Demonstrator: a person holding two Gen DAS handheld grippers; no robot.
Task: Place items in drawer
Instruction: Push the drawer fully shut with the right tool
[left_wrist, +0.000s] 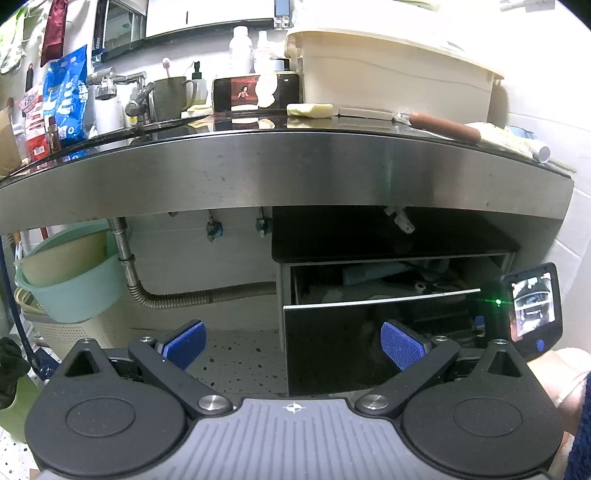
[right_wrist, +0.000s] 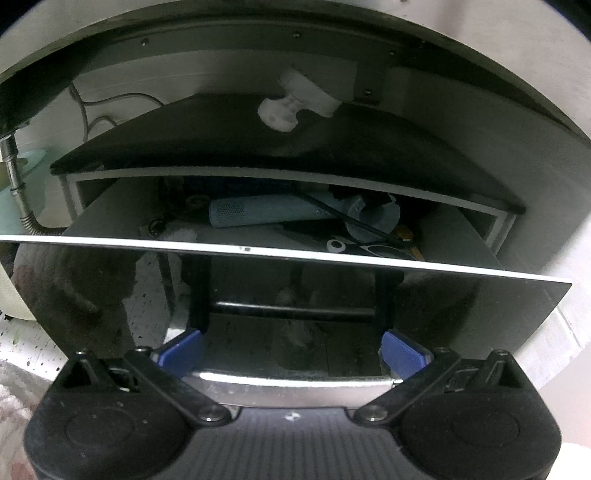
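The right claw (right_wrist: 291, 352) is spread wide and empty, close before the half-open drawer (right_wrist: 280, 291); the left claw (left_wrist: 293, 345) is also released.

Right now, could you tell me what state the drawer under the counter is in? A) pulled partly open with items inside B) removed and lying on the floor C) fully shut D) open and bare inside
A: the drawer is pulled partly open, with a light blue device lying inside among other items.

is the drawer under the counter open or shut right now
Open, partly: the drawer front stands out from the cabinet, leaving a gap above its white edge where a light blue device and clutter lie inside.
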